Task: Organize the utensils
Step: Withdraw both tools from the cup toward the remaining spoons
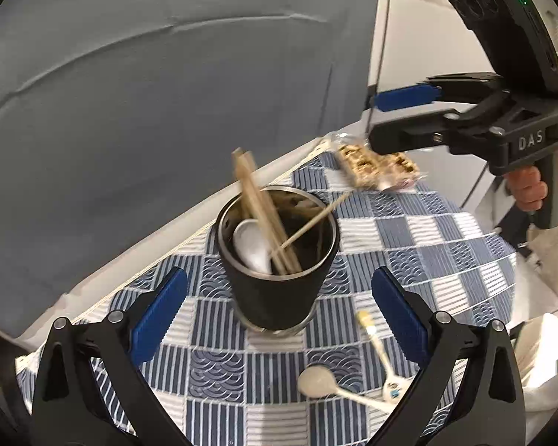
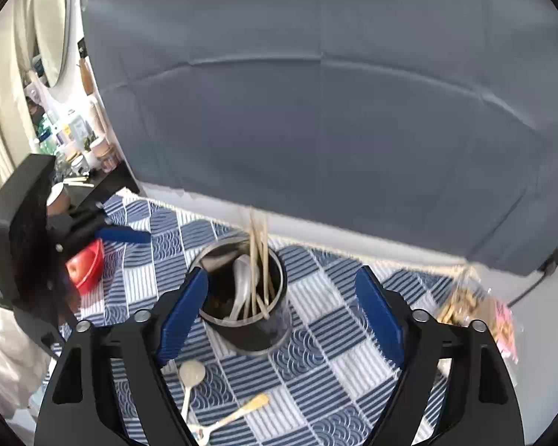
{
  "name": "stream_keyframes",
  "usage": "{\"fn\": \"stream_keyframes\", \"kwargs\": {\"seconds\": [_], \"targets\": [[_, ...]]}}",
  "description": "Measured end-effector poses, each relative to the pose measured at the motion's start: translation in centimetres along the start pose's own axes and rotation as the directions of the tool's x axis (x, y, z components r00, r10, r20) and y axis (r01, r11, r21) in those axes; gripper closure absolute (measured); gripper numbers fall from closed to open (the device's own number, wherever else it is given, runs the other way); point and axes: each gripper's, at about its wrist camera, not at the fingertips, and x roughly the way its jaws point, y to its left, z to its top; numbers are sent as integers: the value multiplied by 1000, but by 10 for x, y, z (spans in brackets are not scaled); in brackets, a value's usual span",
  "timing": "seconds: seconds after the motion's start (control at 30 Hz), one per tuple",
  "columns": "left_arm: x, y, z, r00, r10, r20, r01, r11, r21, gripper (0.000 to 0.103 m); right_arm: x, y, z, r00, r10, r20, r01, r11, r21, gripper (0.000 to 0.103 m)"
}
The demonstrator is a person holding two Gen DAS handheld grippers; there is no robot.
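Grey board was seen standing behind the worktop, which was covered by a blue-and-white checked cloth. On that cloth, close to the board, a dark metal cup stood upright, and in it a white spoon, wooden chopsticks and a thin skewer were leaning. Well to one side a red bowl and a clear packet of snacks were noticed. The left claw was held wide apart, the cup framed between its blue pads without being touched, and nothing was gripped. The right claw was likewise spread wide over the cup and was empty, one pad lying just beside the rim.

Two small spoons remained on the cloth in front of the cup, their handles crossed: a pale round-bowled spoon and a yellow-handled spoon. These were judged to be the pieces left to be gathered. The step would best be done by one spoon being taken at mid-handle, away from the crossing, so that the other is not dragged. It should be lowered handle first into a free gap in the cup, the leaning chopsticks being avoided, since the cup could be tipped by a sideways push.
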Motion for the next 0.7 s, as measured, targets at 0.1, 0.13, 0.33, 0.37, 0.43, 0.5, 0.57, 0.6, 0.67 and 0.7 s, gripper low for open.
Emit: {"fn": "stream_keyframes", "kwargs": {"seconds": [0.1, 0.13, 0.33, 0.37, 0.43, 0.5, 0.57, 0.6, 0.67, 0.7], "targets": [[1, -2, -8, 1000, 10, -17, -11, 1000, -20, 6, 6, -4, -16, 999, -10, -31, 11, 999, 31, 19], [3, -1, -12, 1000, 13, -27, -14, 999, -34, 6, 9, -6, -24, 999, -23, -46, 25, 999, 42, 19], [15, -3, -30, 996, 23, -89, -28, 998, -58, 6, 30, -11, -57, 987, -65, -147, 80, 993, 93, 18], [17, -5, -33, 994, 46, -100, -52, 997, -54, 6, 35, -10, -64, 983, -68, -170, 86, 991, 99, 18], [21, -9, -39, 991, 66, -119, -73, 996, -54, 6, 43, -10, -80, 974, -67, -214, 92, 990, 108, 18], [24, -11, -46, 990, 61, -130, -69, 996, -56, 6, 54, -5, -93, 962, -93, -258, 123, 987, 103, 18], [29, -11, -54, 985, 40, -167, -53, 996, -70, 6, 60, -3, -105, 953, -107, -282, 142, 984, 106, 16], [30, -11, -57, 983, 39, -181, -53, 996, -74, 6, 64, -3, -111, 949, -108, -296, 147, 983, 114, 16], [32, -11, -64, 976, 36, -215, -58, 994, -96, 6, 73, -2, -122, 942, -97, -321, 148, 979, 140, 16], [33, -9, -68, 976, 29, -217, -56, 991, -119, 6, 75, -2, -126, 941, -91, -327, 146, 978, 149, 16]]}}
